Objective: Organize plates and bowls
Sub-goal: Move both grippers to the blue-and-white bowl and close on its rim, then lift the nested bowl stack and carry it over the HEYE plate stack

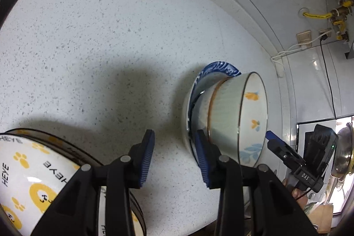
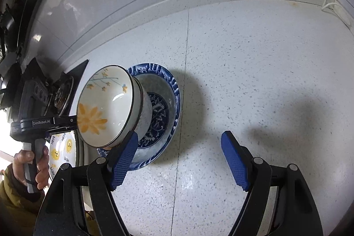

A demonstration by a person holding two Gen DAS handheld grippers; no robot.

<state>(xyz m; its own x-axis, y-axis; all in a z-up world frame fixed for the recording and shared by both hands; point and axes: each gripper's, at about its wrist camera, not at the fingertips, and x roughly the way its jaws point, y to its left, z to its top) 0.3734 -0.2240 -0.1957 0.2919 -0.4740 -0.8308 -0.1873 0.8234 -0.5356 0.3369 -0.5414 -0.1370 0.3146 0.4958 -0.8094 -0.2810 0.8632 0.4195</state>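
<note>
A white bowl with yellow flowers [image 2: 106, 103] sits nested in a blue-patterned bowl [image 2: 163, 107] on the speckled counter. In the left wrist view the same floral bowl [image 1: 241, 116] and blue bowl [image 1: 221, 68] show a brown-rimmed bowl [image 1: 212, 103] between them. A white bowl with yellow paw prints and "HEYE" lettering [image 1: 26, 165] lies at the lower left. My left gripper [image 1: 174, 156] is open over bare counter, its right finger just in front of the stack. My right gripper [image 2: 179, 158] is open wide, its left finger beside the floral bowl's rim, nothing between the pads.
A black gas hob with a burner [image 2: 62, 94] lies left of the stack. A hand [image 2: 28, 160] holds the left gripper's handle. The tiled wall carries yellow gas pipes [image 1: 331, 12] and sockets. A metal pot [image 1: 343, 147] stands at the far right.
</note>
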